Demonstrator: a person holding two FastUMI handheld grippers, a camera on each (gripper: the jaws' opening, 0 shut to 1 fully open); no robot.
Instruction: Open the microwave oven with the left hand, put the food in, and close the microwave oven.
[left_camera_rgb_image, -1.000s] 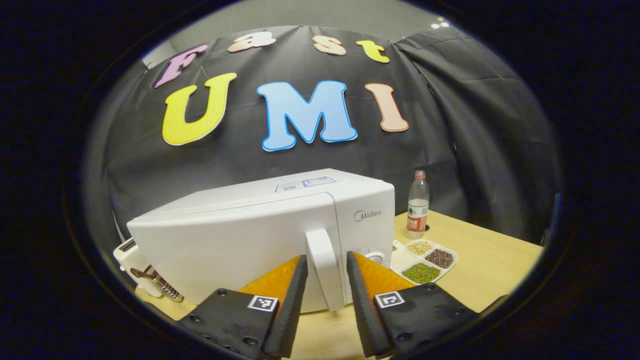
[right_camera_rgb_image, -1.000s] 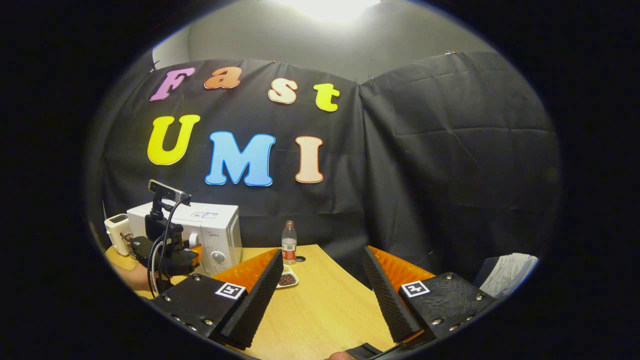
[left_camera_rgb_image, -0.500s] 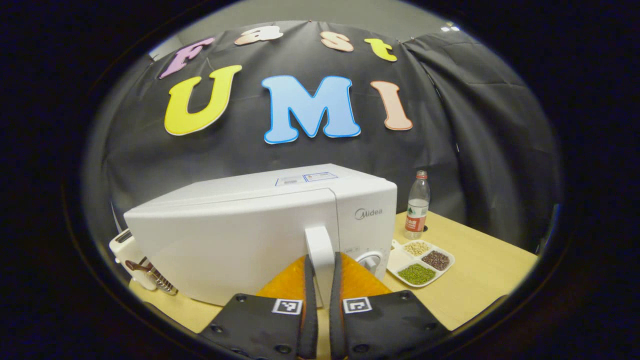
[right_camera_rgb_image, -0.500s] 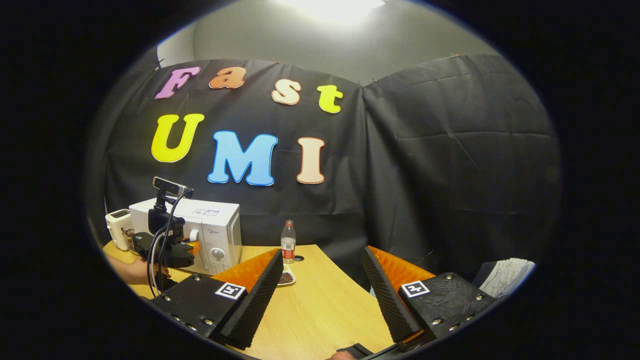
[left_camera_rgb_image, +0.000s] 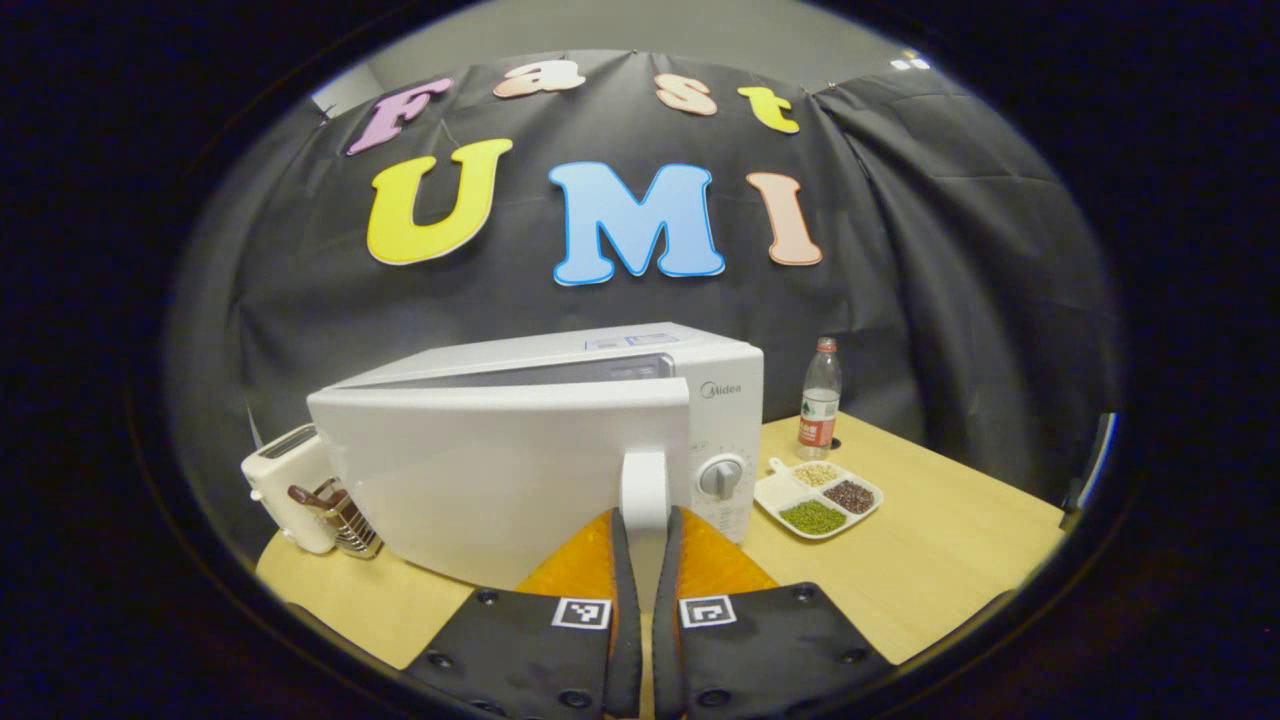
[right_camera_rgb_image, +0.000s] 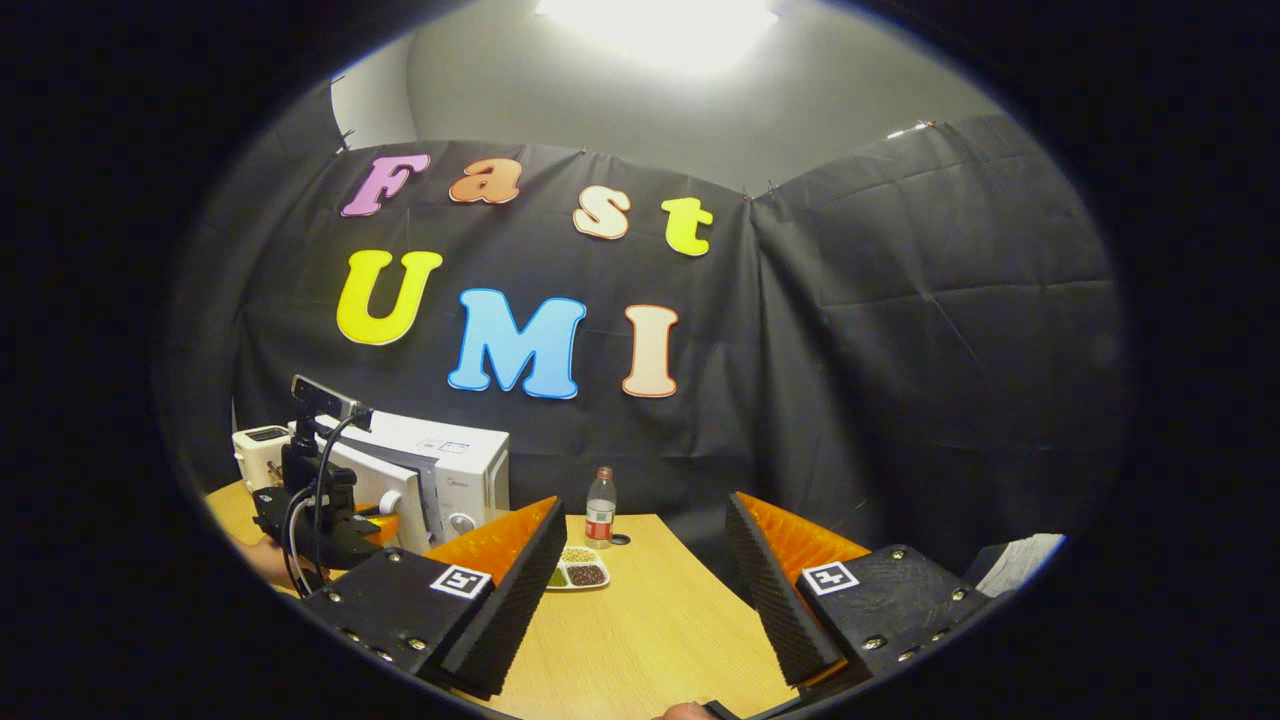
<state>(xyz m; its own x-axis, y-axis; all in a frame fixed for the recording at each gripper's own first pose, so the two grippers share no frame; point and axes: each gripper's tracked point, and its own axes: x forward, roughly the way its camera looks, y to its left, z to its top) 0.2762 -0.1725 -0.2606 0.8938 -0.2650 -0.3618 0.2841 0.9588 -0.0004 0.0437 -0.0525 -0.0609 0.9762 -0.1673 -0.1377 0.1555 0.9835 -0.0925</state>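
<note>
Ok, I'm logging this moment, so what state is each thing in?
microwave door: ajar, gap along its top edge
door handle: clamped between the left gripper's fingers
left gripper: shut on the handle
right gripper: open, holding nothing
food tray: on the table, untouched
bottle: upright, capped

Handle: lower end hidden between the left gripper jaws.
Microwave cavity: dark, contents unreadable.
Toaster: right side hidden behind door.
Left gripper, right gripper view: jaws too small to tell.

Screwed gripper housings, square markers
</note>
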